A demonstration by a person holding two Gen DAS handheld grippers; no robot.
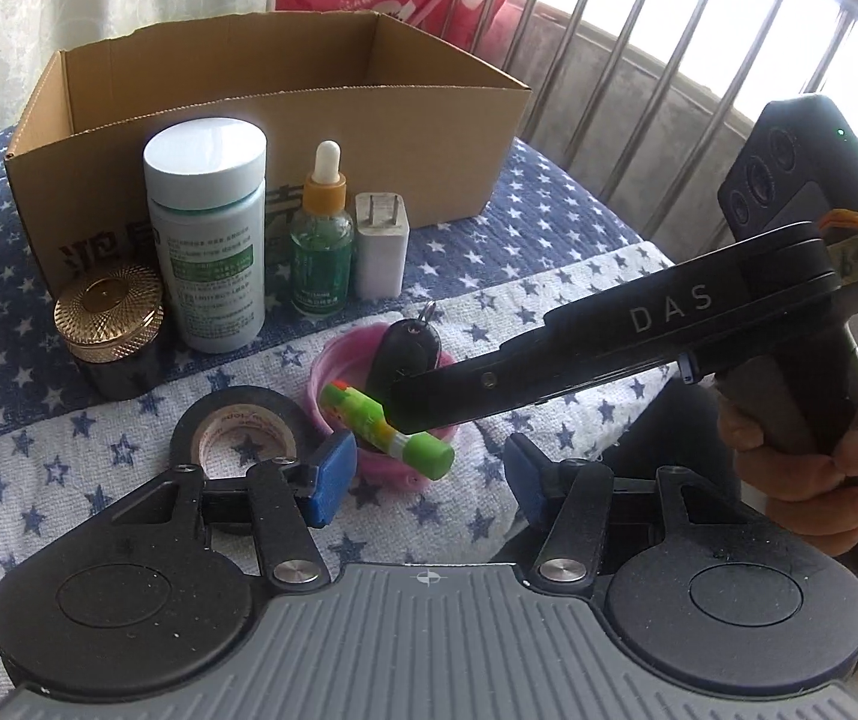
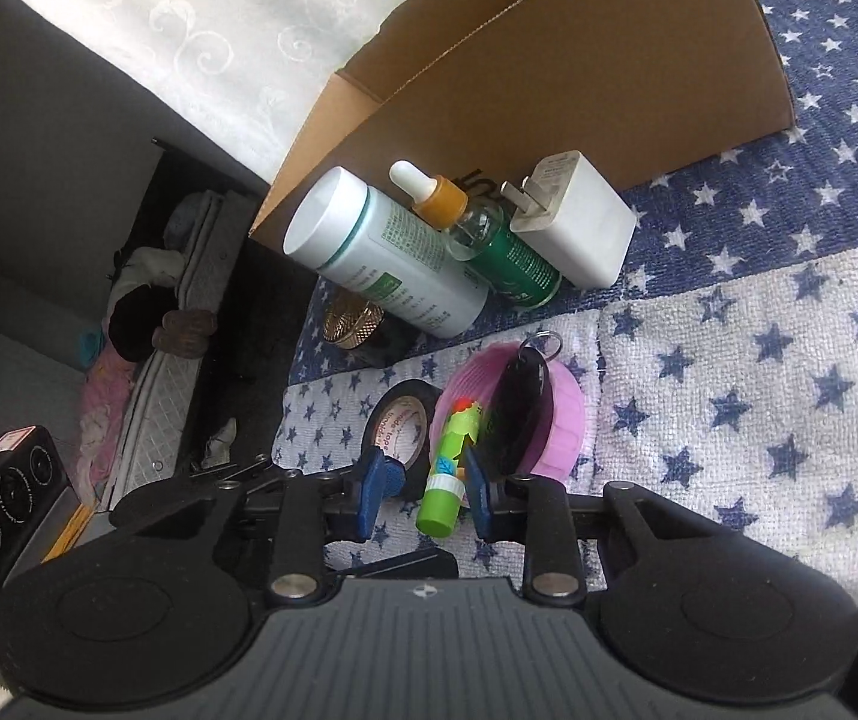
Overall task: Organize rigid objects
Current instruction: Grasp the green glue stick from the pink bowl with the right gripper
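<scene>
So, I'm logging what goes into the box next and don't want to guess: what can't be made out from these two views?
- Cardboard box floor: hidden by its front wall in the left wrist view; the right wrist view shows only the outside.
- Key fob lower end: down inside the pink cup.
- White bottle label print: too small to read.
- Right gripper around the green glue stick: pad contact is unclear.

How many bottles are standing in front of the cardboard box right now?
2: a large white bottle beside the gold-lidded jar, and a green dropper bottle between it and the white charger. Box interior hidden.
</scene>
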